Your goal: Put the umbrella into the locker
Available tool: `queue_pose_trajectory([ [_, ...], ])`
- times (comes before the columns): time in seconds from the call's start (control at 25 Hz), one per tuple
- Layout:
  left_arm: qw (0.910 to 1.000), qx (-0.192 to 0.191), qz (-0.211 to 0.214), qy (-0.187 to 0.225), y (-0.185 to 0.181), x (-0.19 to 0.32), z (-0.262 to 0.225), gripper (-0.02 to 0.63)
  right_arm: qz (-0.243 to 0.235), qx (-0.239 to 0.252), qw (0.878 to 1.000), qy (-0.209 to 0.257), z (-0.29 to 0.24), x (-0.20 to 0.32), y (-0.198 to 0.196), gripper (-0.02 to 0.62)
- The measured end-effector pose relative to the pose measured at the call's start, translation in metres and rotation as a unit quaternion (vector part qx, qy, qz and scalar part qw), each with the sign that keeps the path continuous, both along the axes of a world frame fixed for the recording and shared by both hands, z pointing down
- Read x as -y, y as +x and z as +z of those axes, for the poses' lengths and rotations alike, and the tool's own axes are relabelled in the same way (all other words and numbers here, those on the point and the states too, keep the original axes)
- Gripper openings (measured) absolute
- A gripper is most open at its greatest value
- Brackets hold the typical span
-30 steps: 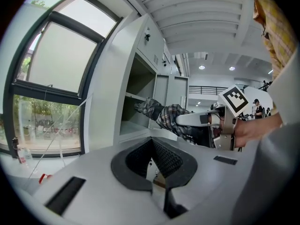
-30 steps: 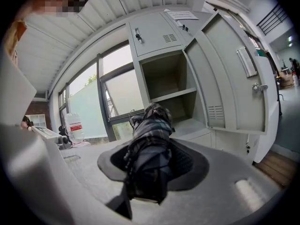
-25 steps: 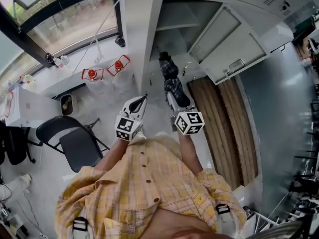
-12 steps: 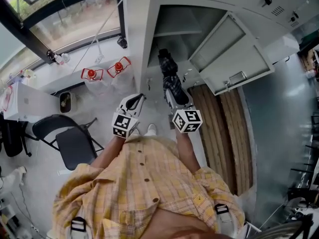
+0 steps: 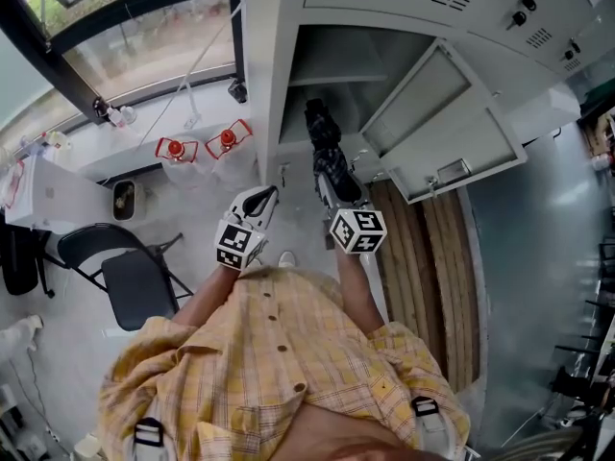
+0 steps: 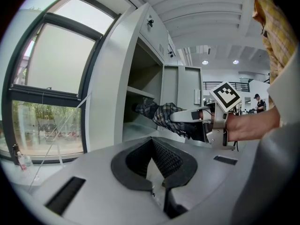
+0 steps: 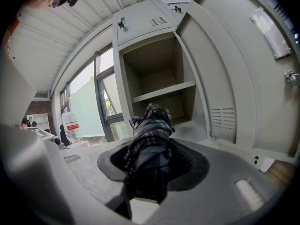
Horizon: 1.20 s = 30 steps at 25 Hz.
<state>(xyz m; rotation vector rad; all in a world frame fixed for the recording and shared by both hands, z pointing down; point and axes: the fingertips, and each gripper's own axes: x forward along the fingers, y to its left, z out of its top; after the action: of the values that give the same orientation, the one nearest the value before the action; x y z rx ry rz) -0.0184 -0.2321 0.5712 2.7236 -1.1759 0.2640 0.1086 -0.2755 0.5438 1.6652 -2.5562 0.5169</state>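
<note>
Umbrella (image 5: 325,140) is clenched in right tongs (image 5: 334,184), tip aimed into open locker (image 5: 272,75) for insertion | left tongs (image 5: 259,198) are pressed together, empty, carried alongside.

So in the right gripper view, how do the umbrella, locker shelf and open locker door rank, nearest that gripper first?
1. Plaid umbrella, held in the right gripper.
2. Open locker door, alongside at right.
3. Locker shelf, inside, straight ahead.
</note>
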Motion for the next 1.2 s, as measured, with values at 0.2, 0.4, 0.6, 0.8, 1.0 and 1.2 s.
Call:
queue_pose_trajectory([
  [0.2,1.0,0.007,-0.003,0.001,-0.001,0.004,0.008,0.003,-0.002,0.01,1.0,-0.008,0.0,0.025,0.007,0.181],
  [0.4,0.9999,0.01,-0.011,0.003,-0.003,0.007,0.007,0.003,-0.003,0.008,1.0,-0.008,0.0,0.049,0.01,0.181],
  [0.6,0.9996,0.026,-0.01,0.005,-0.006,0.0,0.008,0.003,-0.012,-0.001,1.0,-0.009,0.003,0.064,0.006,0.181],
  [0.8,0.9995,0.032,-0.006,0.004,-0.01,-0.003,0.01,0.003,-0.014,-0.01,1.0,-0.006,0.007,0.084,-0.002,0.181],
  [1.0,0.9995,0.03,-0.005,0.007,-0.012,0.0,0.009,0.003,-0.016,-0.023,1.0,0.001,0.005,0.098,-0.01,0.181],
  [1.2,0.9994,0.031,0.004,0.012,-0.004,0.004,0.007,0.003,-0.013,-0.03,0.999,0.002,0.006,0.113,-0.012,0.182],
])
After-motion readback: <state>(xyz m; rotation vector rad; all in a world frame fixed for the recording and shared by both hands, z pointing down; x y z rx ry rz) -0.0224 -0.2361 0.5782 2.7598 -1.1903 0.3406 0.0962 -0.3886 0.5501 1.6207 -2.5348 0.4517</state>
